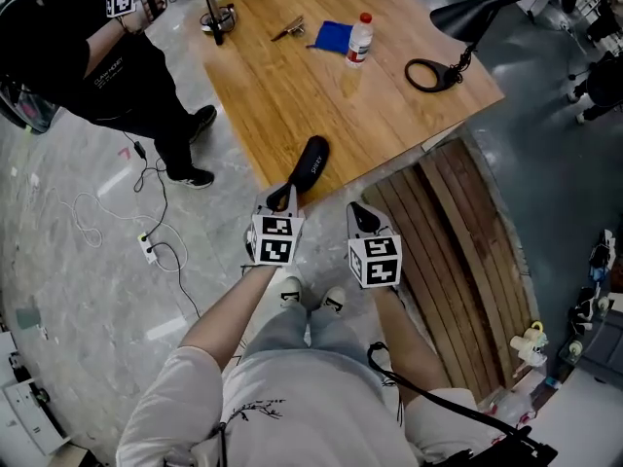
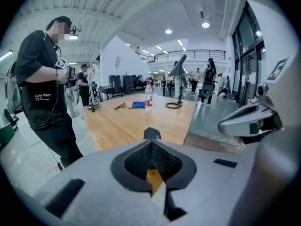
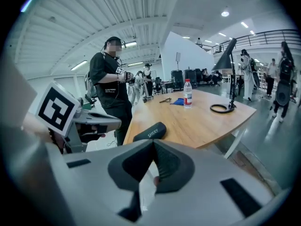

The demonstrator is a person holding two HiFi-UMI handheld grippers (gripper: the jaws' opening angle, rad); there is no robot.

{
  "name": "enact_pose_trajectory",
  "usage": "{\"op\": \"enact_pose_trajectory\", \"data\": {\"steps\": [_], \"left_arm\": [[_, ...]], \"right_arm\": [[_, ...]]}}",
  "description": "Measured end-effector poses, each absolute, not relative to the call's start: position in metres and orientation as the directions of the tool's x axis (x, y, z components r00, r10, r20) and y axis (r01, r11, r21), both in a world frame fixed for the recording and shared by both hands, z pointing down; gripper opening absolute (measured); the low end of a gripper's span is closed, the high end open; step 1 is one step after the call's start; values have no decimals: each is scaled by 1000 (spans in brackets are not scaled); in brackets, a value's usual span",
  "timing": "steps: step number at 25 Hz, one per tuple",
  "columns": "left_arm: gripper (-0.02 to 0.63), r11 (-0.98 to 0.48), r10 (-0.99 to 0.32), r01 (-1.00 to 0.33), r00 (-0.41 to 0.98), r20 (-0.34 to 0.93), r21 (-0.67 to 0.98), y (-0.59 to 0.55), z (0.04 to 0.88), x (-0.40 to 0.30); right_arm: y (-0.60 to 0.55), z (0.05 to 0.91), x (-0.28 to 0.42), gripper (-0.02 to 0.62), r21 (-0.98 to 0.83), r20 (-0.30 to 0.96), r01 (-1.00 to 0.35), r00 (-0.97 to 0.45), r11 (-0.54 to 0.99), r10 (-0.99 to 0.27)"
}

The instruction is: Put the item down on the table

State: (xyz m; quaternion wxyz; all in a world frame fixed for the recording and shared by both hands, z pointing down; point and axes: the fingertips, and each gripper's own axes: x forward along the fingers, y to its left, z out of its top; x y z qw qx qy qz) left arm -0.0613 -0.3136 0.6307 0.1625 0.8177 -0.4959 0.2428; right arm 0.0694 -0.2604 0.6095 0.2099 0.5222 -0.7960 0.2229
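Note:
A black oblong case (image 1: 311, 161) lies on the wooden table (image 1: 321, 95), at its near edge. My left gripper (image 1: 281, 198) hangs just short of the case's near end, jaws shut and nothing between them. In the left gripper view the case (image 2: 152, 133) peeks out just beyond the closed jaws (image 2: 151, 145). My right gripper (image 1: 363, 218) is off the table's near edge, to the right of the case and clear of it. Its jaws (image 3: 153, 146) are together and empty, with the case (image 3: 149, 131) ahead and slightly left.
Farther back on the table are a water bottle (image 1: 359, 39), a blue cloth (image 1: 332, 36), a small tool (image 1: 288, 29) and a black desk lamp (image 1: 458, 37). A person in black (image 1: 107, 56) stands at the table's left. Wooden slats (image 1: 458, 251) lie right; cables (image 1: 146, 246) lie left.

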Motion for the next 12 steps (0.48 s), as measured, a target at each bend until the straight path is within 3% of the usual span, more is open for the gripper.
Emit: {"op": "enact_pose_trajectory", "data": {"steps": [12], "left_arm": [[6, -500, -750, -861, 483, 452, 92, -172, 534, -55]], "right_arm": [[-150, 530, 57, 2, -171, 481, -924, -380, 341, -790]]}}
